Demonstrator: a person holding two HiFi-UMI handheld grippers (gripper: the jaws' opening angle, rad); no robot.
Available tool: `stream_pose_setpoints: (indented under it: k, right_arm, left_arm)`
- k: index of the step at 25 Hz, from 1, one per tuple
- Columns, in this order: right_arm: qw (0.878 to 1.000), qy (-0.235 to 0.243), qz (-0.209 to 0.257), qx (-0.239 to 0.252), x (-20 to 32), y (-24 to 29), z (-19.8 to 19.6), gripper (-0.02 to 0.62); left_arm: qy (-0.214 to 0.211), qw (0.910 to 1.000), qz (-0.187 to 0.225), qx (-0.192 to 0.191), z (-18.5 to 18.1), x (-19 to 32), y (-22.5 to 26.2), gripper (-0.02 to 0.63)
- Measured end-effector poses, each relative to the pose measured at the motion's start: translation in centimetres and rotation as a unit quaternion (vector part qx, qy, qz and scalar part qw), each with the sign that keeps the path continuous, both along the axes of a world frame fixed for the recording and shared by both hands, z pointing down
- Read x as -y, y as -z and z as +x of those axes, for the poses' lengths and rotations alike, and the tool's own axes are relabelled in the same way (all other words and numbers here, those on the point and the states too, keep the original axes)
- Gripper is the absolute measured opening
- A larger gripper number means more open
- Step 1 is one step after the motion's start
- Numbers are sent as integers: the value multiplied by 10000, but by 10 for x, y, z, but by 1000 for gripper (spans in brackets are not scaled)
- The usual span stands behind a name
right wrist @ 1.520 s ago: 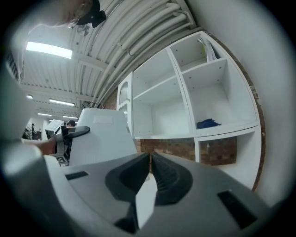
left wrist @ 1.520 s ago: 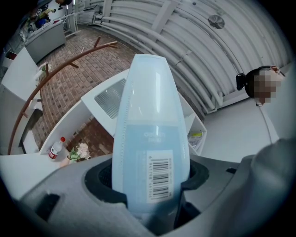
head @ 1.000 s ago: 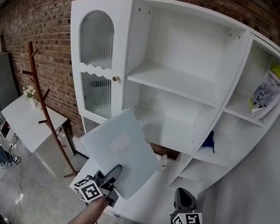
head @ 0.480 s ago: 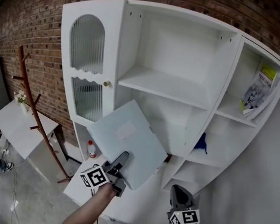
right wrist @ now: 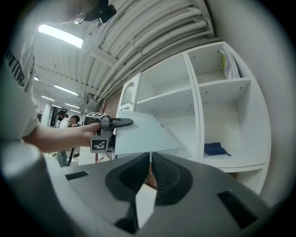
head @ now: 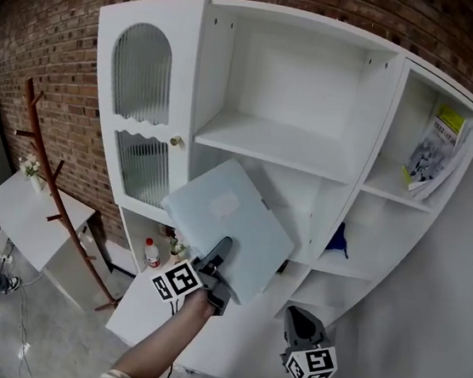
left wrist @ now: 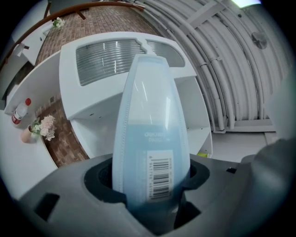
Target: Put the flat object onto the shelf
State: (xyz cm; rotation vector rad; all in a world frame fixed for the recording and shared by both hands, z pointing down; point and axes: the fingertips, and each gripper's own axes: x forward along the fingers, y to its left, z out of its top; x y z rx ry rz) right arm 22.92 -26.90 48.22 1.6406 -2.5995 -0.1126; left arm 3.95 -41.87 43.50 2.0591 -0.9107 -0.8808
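We face a red brick wall [head: 60, 25] and a tall white wooden shelf unit [head: 285, 143] set against it. Nearest us, our right gripper [head: 299, 320] hangs low, its fingers pressed together on nothing. Ahead of it, our left gripper [head: 220, 250] pinches the near edge of the flat, pale blue plastic folder [head: 229, 217], which is tilted in the air before the unit's middle compartment. Farther right sit a crumpled blue cloth [head: 339, 238] and, above it, a leaning booklet [head: 433, 152].

The pale folder [head: 230, 226] hides part of the lower middle compartment of the cabinet [head: 155, 13]. The print on the booklet [head: 433, 152], upper right, is too small to read.
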Motion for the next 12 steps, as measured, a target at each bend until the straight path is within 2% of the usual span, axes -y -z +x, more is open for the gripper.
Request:
stream_pose_setpoints:
  k: [4,12]
  right_arm:
    - [10000,27,-28,76,8,1,-3,34]
    - [9996,94,-169,185,24,-7,-4,34]
  left_arm:
    - [50,9999,-101,-86,13,14,-2,311]
    - [575,9980,-120,-234,29,40,-5,311]
